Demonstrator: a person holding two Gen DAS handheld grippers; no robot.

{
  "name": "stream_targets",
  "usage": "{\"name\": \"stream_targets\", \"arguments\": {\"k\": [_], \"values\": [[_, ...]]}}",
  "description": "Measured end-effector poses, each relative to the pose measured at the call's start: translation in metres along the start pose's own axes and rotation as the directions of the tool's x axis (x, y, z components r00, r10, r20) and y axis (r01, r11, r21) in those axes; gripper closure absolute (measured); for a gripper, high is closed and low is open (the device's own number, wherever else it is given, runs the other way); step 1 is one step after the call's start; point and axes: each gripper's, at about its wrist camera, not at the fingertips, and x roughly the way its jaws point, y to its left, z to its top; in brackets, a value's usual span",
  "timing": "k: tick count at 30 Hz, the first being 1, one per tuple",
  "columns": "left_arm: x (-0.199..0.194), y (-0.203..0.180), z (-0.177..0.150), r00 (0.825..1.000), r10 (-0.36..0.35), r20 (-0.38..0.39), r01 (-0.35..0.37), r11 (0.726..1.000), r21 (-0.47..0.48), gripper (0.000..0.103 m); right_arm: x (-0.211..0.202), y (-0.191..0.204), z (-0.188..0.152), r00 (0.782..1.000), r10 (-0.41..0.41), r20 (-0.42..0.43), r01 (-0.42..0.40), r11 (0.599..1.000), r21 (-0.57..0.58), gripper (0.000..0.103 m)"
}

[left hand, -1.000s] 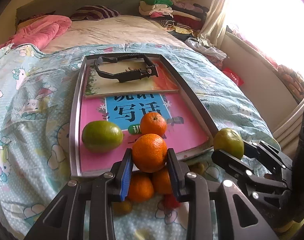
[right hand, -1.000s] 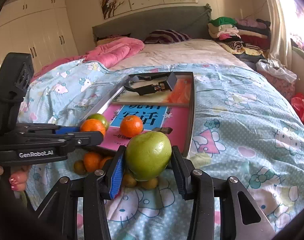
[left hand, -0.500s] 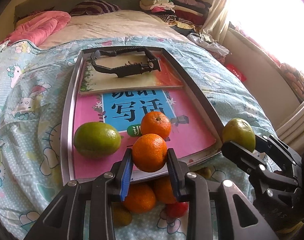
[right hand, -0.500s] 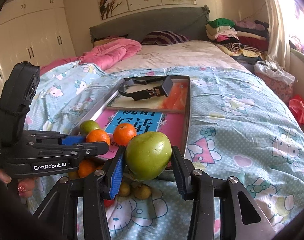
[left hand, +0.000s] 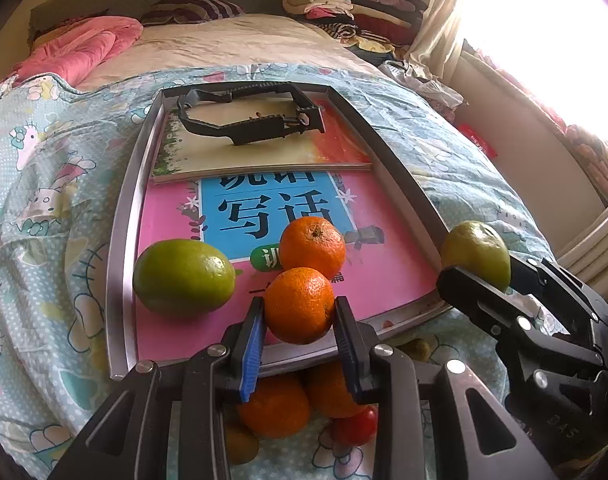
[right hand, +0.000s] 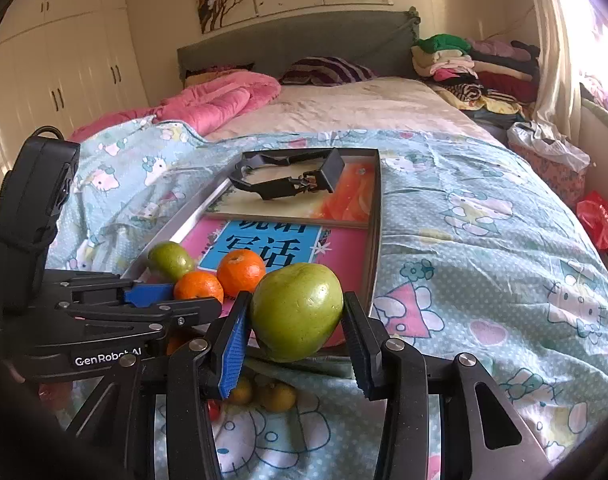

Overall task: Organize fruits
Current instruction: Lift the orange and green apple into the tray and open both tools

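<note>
Across the bed's cartoon quilt, a tray holds one green fruit and one orange near its front edge; your left gripper clamps a second orange above that edge, your right gripper clamps a green pear by the tray's front right corner, and several fruits wait on the quilt.

The right gripper squeezes a big green apple between its two fingers. To the left, the left gripper holds a small orange. Another orange and a green fruit sit on a pink book in the metal tray. The tray lies on a blue cartoon blanket. A black clamp rests at the tray's far end. Little yellow fruits lie on the blanket under the apple.
</note>
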Motion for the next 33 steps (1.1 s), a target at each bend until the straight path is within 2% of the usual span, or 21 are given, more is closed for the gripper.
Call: {"name": "stream_targets", "arguments": {"k": [12,26,33], "values": [[0.005,0.013,-0.001,1.000,0.018,0.005,-0.017,0.999,-0.029,0.069,0.018,-0.001,0.002,0.998,-0.024,-0.060,0.023,1.000,-0.017,0.057],[0.006,0.013,-0.002,1.000,0.022,0.011,-0.022,0.999,-0.024,0.069,0.043,0.009,0.004,0.993,-0.019,-0.117,0.009,0.997,-0.082,0.057],[0.006,0.013,-0.002,1.000,0.021,0.011,-0.021,1.000,-0.023,0.069,0.047,0.008,0.004,0.991,-0.019,-0.131,0.010,0.998,-0.069,0.056]]}}
